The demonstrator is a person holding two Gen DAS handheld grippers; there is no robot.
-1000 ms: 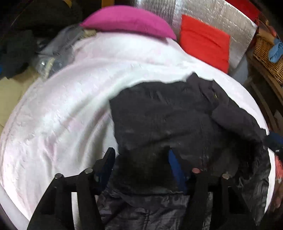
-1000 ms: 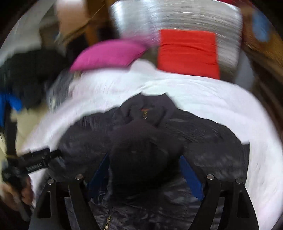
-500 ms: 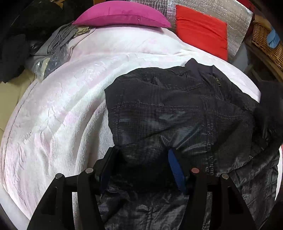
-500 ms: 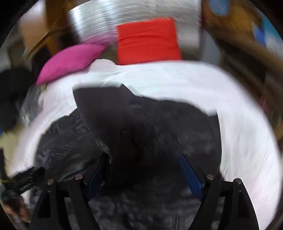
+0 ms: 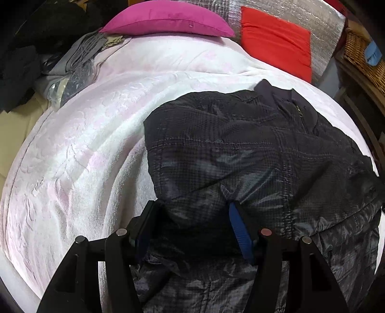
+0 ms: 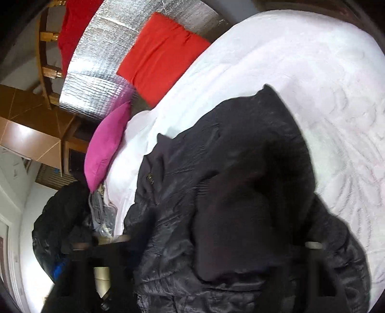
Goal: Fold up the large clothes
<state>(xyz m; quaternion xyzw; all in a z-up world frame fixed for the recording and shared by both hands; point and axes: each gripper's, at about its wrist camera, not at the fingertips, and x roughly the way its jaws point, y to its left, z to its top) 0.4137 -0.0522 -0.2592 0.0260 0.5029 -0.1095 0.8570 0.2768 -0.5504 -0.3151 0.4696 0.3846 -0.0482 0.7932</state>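
A large black quilted jacket [image 5: 252, 154] lies on a white-pink bed blanket [image 5: 79, 154]. Its left sleeve part is folded over the body, and the collar with a zipper points to the far right. My left gripper [image 5: 192, 216] has its jaws wide apart around a bunched fold of the jacket's near edge. In the right wrist view the jacket [image 6: 228, 192] fills the middle, with a dark sleeve or cuff draped over my right gripper [image 6: 216, 252]. The fabric hides its fingertips and the view is tilted and blurred.
A magenta pillow [image 5: 166, 19] and a red cushion [image 5: 276, 50] lie at the head of the bed against a silver foil panel [image 5: 320, 21]. Grey clothes and a plastic bag [image 5: 72, 67] lie at the bed's left edge. A wicker basket [image 5: 363, 53] stands at the right.
The jacket's left side has been folded over and laid flat. The right wrist view has rolled sharply and swung left, with the dark sleeve carried along in front of it.
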